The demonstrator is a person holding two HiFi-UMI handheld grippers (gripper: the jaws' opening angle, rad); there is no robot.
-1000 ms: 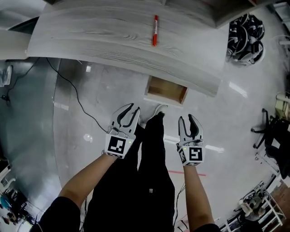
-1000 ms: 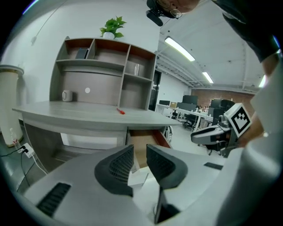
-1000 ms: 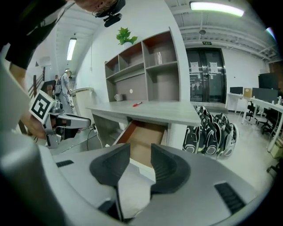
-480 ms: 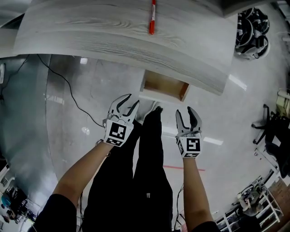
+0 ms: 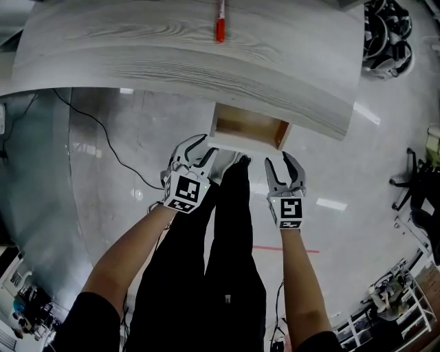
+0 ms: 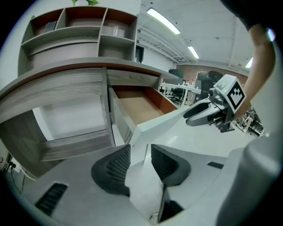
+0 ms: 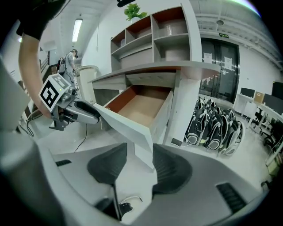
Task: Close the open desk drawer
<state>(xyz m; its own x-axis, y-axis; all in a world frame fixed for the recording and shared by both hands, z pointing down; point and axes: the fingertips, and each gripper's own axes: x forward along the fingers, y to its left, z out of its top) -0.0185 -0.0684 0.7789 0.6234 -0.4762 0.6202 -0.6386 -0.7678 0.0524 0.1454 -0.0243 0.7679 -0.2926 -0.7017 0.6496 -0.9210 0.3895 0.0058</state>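
The wooden desk drawer [image 5: 247,128] stands pulled out from under the grey desk top [image 5: 172,55], its white front panel [image 5: 236,144] facing me. My left gripper [image 5: 201,148] is open at the panel's left corner, and its jaws have just been opening. In the left gripper view the panel's corner [image 6: 152,126] shows just beyond the left gripper [image 6: 140,148], its pads not pressing on it. My right gripper [image 5: 279,161] is open just short of the panel's right end, its jaws likewise having just been opening. In the right gripper view the panel's corner [image 7: 132,128] sits ahead of the right gripper [image 7: 139,148].
A red marker [image 5: 220,20] lies on the desk top. A black cable [image 5: 113,148] runs over the shiny floor at the left. Black bags [image 7: 216,123] stand right of the desk. The person's dark trouser legs [image 5: 227,234] are below the drawer. Shelves [image 7: 154,35] rise above the desk.
Both grippers have sunk and come up to the drawer's front panel. Their jaws stand wider than a second ago. The drawer has not moved.
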